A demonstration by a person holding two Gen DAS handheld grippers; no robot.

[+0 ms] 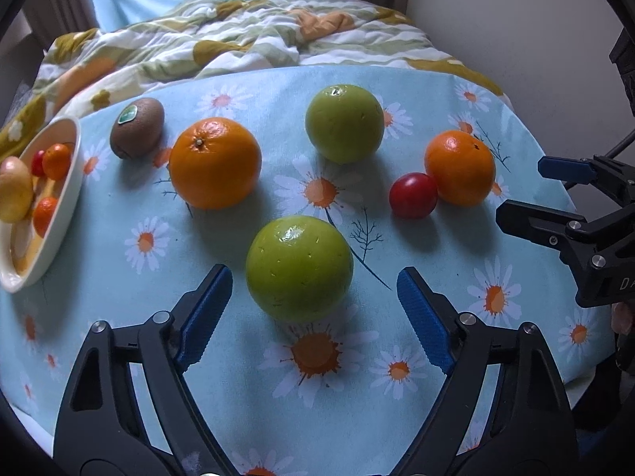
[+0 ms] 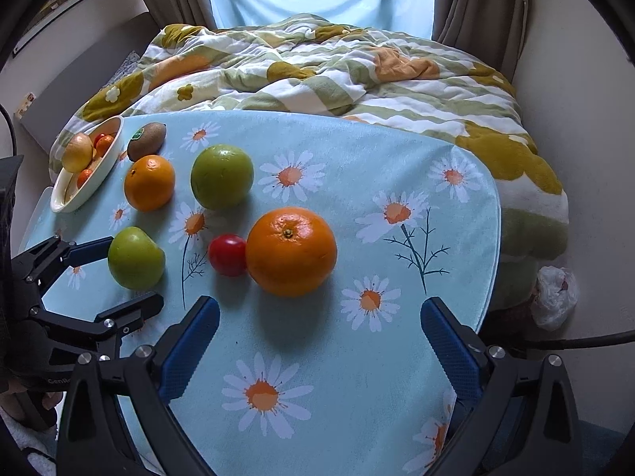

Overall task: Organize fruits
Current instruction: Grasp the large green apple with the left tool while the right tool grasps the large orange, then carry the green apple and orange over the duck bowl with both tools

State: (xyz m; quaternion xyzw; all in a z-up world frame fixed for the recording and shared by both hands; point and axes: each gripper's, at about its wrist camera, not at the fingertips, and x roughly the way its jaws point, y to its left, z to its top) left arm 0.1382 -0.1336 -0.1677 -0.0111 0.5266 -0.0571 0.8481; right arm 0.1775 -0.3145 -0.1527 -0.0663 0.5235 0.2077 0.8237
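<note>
Step in hand: approach. Left gripper [image 1: 313, 309], jaws apart, nothing clamped; near green apple [image 1: 299, 268] at its 12 o'clock. Right gripper [image 2: 319, 347], jaws apart, empty; orange [image 2: 291, 251] at 12 o'clock. Next: descend, straddle, close; bowl [image 1: 69, 194] likely destination.

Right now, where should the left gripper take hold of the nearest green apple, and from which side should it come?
Grip the nearest green apple across its widest middle, coming down from above and the near side. It is round and smooth, so a higher grip would probably slip. The left gripper is open with a finger already on each side, and both flanks are free of the large orange and the tomato.
</note>
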